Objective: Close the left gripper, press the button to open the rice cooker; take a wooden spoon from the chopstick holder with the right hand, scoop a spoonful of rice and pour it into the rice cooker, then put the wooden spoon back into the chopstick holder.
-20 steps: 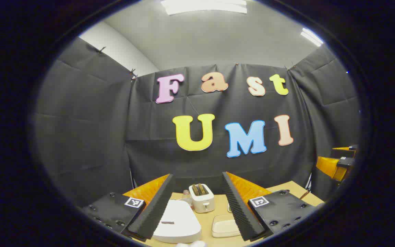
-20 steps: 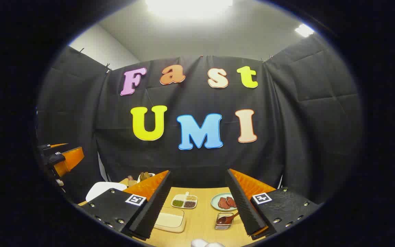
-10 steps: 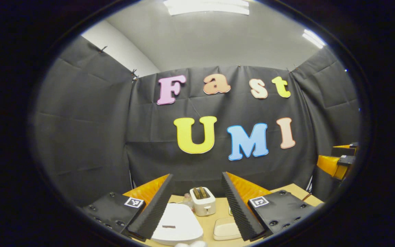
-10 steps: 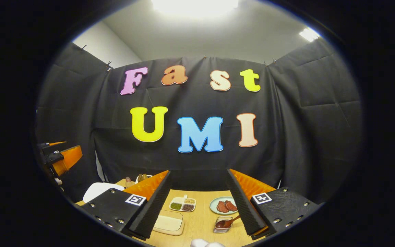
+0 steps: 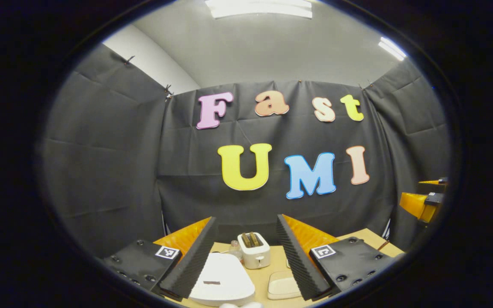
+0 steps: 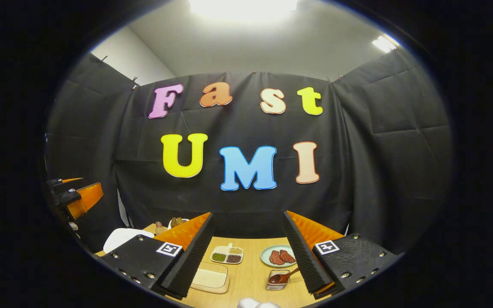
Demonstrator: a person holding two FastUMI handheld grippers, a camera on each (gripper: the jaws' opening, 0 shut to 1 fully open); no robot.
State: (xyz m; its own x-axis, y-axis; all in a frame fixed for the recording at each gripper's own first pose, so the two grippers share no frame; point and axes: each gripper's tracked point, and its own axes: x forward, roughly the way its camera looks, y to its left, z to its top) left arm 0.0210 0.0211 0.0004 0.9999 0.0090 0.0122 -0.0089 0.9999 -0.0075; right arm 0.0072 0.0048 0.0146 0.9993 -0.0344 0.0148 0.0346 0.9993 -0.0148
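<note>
In the left gripper view, the left gripper hangs above the table with its jaws spread wide and nothing between them. Taking the one toaster as the landmark: left of it and nearer the camera lies one white rice cooker, lid down. Just left of the toaster, touching or nearly so, stands one small bottle. Right of the toaster and nearer sits one cream tray. Far to the right, well apart and above the table edge, the right gripper shows at the rim.

In the right gripper view, the right gripper also stands wide open, holding nothing. Landmark here is the one divided dish, with three filled compartments. Far left of it the left gripper hangs, and below that the rice cooker. Nearer than the dish lies one cream tray. Right of the dish is one plate with two reddish pieces. Nearer than the plate stands one small clear holder with one wooden spoon leaning out of it to the right.
</note>
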